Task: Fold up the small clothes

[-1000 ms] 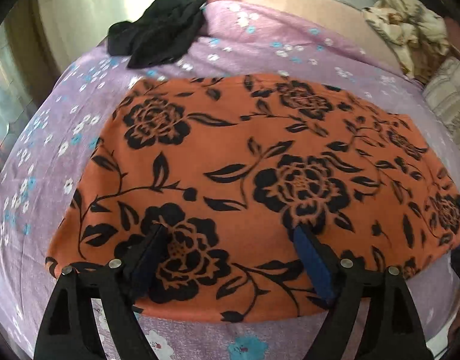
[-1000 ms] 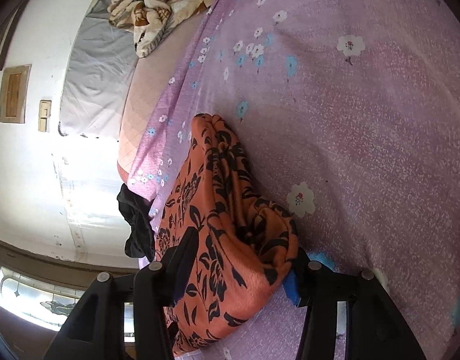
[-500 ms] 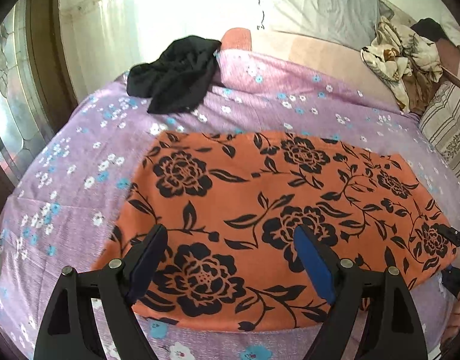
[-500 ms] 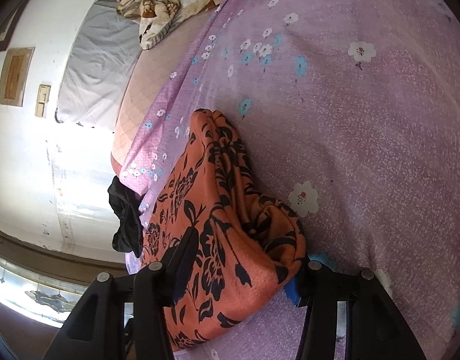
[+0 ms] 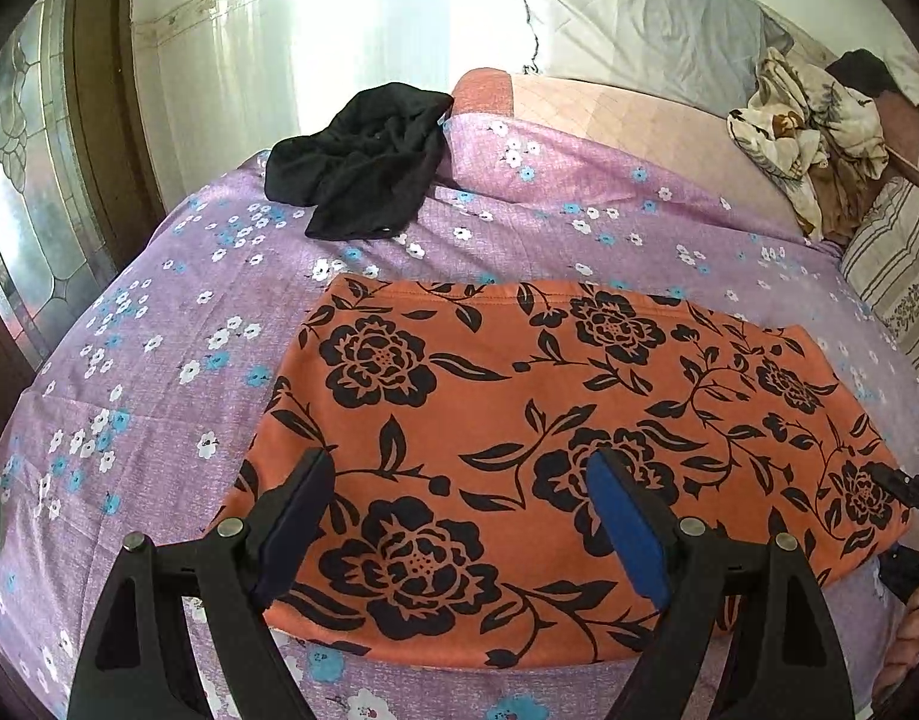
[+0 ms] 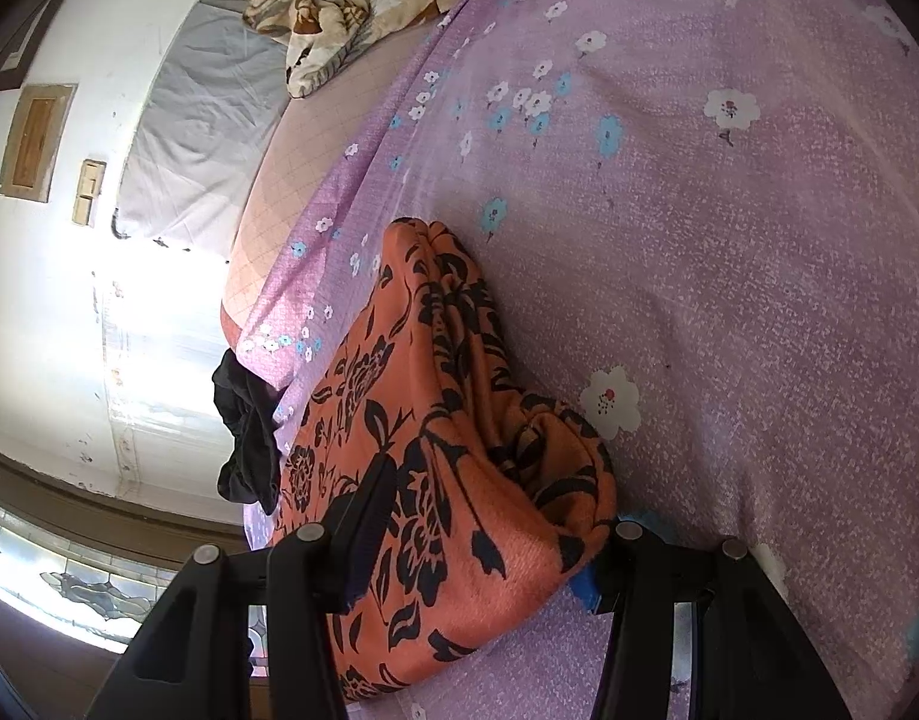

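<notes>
Lifted and drawn back since a second ago, the left hand-held gripper (image 5: pixel 459 516) now looks down from higher, so more of the bed (image 5: pixel 159 360) and the wall behind it shows. Its fingers stand apart above the near edge of the orange cloth (image 5: pixel 519 420), gripping nothing. That cloth lies spread flat on the purple sheet, a black garment (image 5: pixel 357 168) crumpled well beyond it near the far edge. A patterned blanket (image 5: pixel 801 138) is bunched at the far right beside a striped pillow (image 5: pixel 897 276), which the frame cuts off.

In the right wrist view the right hand-held gripper (image 6: pixel 489 540) has its fingers apart with the cloth's (image 6: pixel 435 480) bunched end lying between them; its far finger is mostly hidden behind the fabric, and whether either pad presses the cloth I cannot tell. In the left view, only a dark sliver of the right tool shows at the cloth's right corner.
</notes>
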Demonstrator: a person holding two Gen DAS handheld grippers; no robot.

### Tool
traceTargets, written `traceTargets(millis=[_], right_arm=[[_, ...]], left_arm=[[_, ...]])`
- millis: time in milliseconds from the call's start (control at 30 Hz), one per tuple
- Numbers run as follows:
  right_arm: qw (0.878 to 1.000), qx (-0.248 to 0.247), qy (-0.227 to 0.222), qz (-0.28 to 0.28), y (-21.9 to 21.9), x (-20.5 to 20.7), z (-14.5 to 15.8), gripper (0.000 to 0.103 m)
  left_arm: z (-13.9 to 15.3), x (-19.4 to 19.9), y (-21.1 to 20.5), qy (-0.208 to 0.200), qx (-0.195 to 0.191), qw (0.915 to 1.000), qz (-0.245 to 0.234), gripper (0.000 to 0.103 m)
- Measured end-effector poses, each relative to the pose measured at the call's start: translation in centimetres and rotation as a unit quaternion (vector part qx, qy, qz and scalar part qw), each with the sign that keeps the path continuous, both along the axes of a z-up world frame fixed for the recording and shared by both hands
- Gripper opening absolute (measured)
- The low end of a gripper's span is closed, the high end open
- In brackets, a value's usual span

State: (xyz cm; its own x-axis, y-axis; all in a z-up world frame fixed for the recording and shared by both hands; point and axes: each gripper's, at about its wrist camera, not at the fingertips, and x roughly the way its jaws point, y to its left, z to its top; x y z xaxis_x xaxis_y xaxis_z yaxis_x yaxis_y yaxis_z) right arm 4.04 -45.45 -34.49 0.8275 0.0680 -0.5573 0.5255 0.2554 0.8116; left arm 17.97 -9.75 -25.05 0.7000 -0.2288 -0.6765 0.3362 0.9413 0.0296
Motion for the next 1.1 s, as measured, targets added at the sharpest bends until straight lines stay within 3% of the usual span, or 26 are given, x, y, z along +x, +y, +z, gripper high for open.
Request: traceTargets(millis=[400, 533, 567, 633, 700, 767, 867, 933, 1000, 1033, 1067, 1100], right_arm=[[1.000, 0.001, 0.001, 0.013, -0.2, 0.1, 0.4, 0.054], [1.000, 0.019, 0.018, 0.011, -1.0, -0.2, 0.7, 0.054], [1.000, 0.010, 0.029, 0.004, -1.3, -0.5, 1.2, 0.054], [0.995, -0.059, 0.066, -0.046, -2.0, -1.8, 3.4, 0.056], [0.989, -0.122, 0.046, -0.074, -2.2, -2.6, 6.0, 0.056], [0.984, -0.168, 0.022, -0.050, -1.5, -1.6, 8.1, 0.056], [0.973, -0.228, 0.033, 0.018, 0.9, 1.7, 9.5, 0.054], [0.974, -0.215, 0.045, 0.061, 2.1, 4.0, 8.3, 0.053], [0.972, -0.190, 0.110, 0.079, 2.2, 6.2, 5.2, 0.052], [0.971, -0.180, 0.134, 0.084, 2.0, 6.8, 4.0, 0.049], [0.969, -0.180, 0.146, 0.088, 1.7, 7.6, 3.2, 0.037], [0.965, -0.202, 0.145, 0.089, 1.6, 8.2, 3.6, 0.037]], left_arm=[[-0.4, 0.3, -0.1, 0.007, 0.011, 0.9999, 0.008, 0.086], [-1.4, 1.5, 0.6, 0.034, 0.032, 0.9984, 0.033, 0.086], [-1.7, 2.1, 1.3, 0.046, 0.034, 0.9971, 0.051, 0.086], [-1.9, 2.8, 2.6, 0.058, 0.028, 0.9946, 0.082, 0.086], [-1.9, 3.3, 3.7, 0.062, 0.022, 0.9925, 0.103, 0.086], [-2.3, 3.6, 4.1, 0.069, 0.025, 0.9912, 0.110, 0.086], [-3.6, 3.9, 3.3, 0.086, 0.069, 0.9877, 0.111, 0.086], [-4.4, 4.0, 2.7, 0.095, 0.091, 0.9856, 0.107, 0.086], [-4.3, 3.6, 2.5, 0.082, 0.101, 0.9859, 0.106, 0.086], [-4.3, 3.5, 2.5, 0.079, 0.105, 0.9861, 0.102, 0.086], [-4.3, 3.4, 2.4, 0.078, 0.106, 0.9863, 0.099, 0.086], [-4.3, 3.5, 2.5, 0.078, 0.105, 0.9865, 0.098, 0.086]])
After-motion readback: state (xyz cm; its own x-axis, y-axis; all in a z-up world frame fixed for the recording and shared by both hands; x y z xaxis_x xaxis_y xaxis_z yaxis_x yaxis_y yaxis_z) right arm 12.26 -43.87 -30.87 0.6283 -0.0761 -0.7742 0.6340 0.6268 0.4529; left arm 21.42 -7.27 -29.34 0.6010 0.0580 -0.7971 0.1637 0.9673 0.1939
